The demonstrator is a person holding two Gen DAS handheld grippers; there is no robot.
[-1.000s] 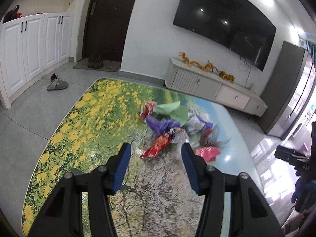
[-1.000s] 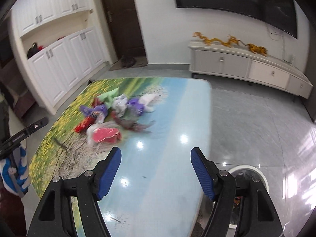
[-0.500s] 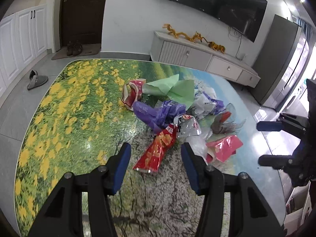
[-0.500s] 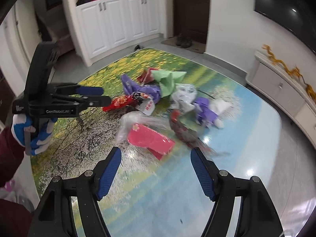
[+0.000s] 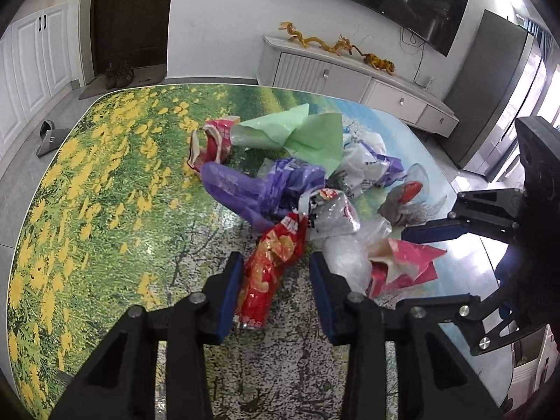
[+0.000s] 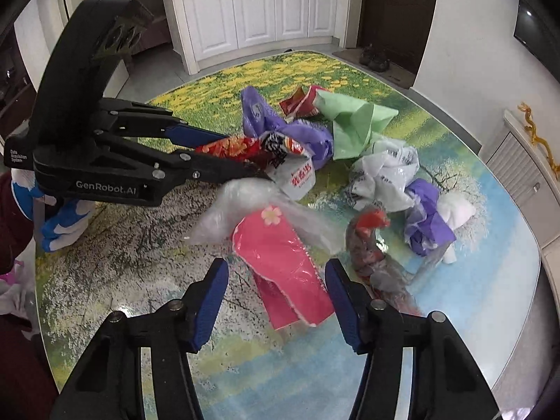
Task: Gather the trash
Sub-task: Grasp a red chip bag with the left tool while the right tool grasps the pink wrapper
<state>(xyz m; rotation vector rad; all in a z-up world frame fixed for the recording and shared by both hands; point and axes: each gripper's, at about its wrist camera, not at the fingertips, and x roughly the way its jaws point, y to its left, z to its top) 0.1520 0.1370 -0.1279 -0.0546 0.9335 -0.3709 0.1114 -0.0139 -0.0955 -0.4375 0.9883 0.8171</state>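
My left gripper (image 5: 274, 281) has its 2 fingers (image 5: 229, 294) closing around the lower end of a red snack wrapper (image 5: 271, 266) that lies on the table (image 5: 87, 189); the left pad looks to be against the wrapper, while a gap shows on the other side, so it is not clamped. My right gripper (image 6: 276, 301) is closing too, its fingers (image 6: 344, 306) apart on either side of a pink wrapper (image 6: 285, 269), not touching it. The rest of the trash sits heaped mid-table just beyond: a purple bag (image 5: 266, 189), green paper (image 5: 308, 133) and a crumpled white bag (image 6: 383, 175).
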